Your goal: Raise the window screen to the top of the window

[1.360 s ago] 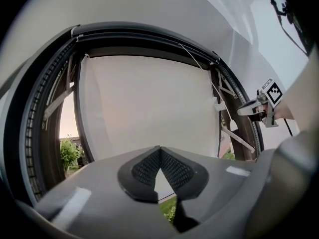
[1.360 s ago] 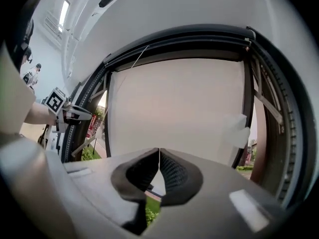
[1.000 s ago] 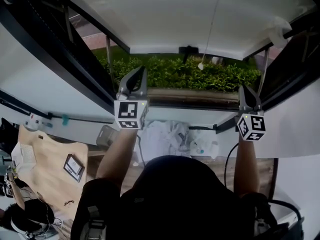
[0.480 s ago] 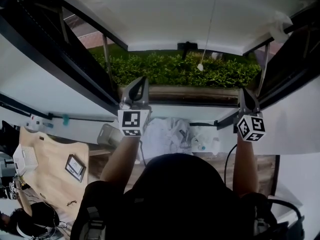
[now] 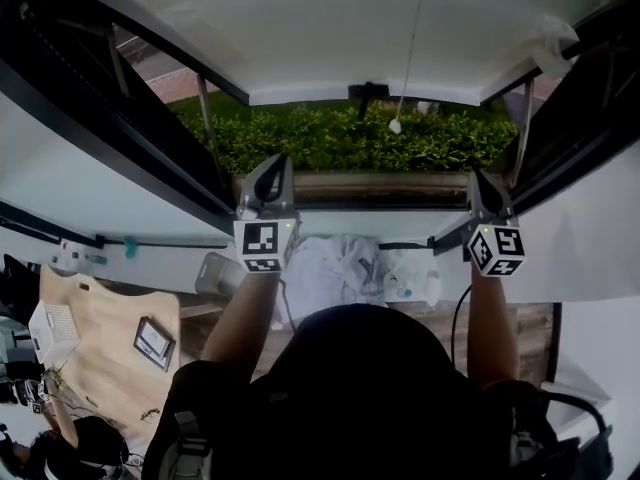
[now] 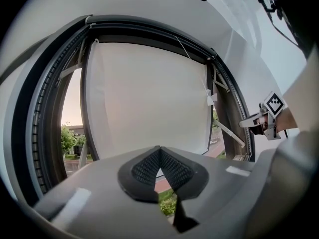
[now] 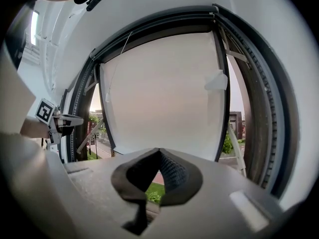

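Observation:
The white window screen (image 5: 330,28) covers the upper part of the window; its bottom rail carries a dark handle (image 5: 368,91), and a pull cord with a bead (image 5: 396,125) hangs below it. My left gripper (image 5: 280,160) and right gripper (image 5: 474,176) are both held up below the rail, near the sill, with green hedge (image 5: 350,143) behind them. Each is shut and holds nothing. The left gripper view shows the screen (image 6: 149,93) beyond the left gripper's (image 6: 159,151) meeting jaws. In the right gripper view the screen (image 7: 164,93) stands behind the right gripper's (image 7: 159,153) touching jaws.
Dark window frames slant down at the left (image 5: 100,108) and right (image 5: 580,118). A white wad (image 5: 553,46) sticks to the right frame. Crumpled white bags (image 5: 340,263) lie under the sill. A wooden desk (image 5: 100,318) stands lower left. The person's head (image 5: 360,368) fills the bottom centre.
Both grippers have sunk a little below the screen's bottom rail. Their jaws stayed shut, and the screen's rail sits about where it was.

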Tool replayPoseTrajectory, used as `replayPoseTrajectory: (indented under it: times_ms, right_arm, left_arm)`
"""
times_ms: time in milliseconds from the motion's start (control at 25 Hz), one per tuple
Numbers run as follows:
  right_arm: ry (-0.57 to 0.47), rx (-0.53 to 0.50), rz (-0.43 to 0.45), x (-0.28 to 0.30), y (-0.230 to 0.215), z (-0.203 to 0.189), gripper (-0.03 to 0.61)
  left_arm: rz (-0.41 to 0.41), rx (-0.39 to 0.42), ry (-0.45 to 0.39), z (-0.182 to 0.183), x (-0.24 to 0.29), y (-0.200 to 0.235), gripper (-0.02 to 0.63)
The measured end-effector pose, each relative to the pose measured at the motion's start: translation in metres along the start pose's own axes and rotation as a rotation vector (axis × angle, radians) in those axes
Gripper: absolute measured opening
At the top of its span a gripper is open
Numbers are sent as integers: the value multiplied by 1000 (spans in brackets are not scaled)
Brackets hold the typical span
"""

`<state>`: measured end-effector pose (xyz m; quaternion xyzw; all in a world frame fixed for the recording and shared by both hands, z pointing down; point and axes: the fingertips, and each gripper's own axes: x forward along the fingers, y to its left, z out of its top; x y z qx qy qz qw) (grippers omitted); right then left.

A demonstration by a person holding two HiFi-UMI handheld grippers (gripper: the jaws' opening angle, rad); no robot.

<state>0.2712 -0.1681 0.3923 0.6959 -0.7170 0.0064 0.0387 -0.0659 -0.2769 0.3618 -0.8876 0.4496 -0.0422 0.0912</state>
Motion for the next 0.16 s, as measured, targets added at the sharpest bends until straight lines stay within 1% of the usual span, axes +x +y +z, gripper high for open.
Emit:
replayPoseTrajectory:
  times_ms: [160]
  right_arm:
    - [4, -9, 4, 3, 4, 0, 0]
  left_arm:
    - [4, 13, -27, 2, 3, 2, 6]
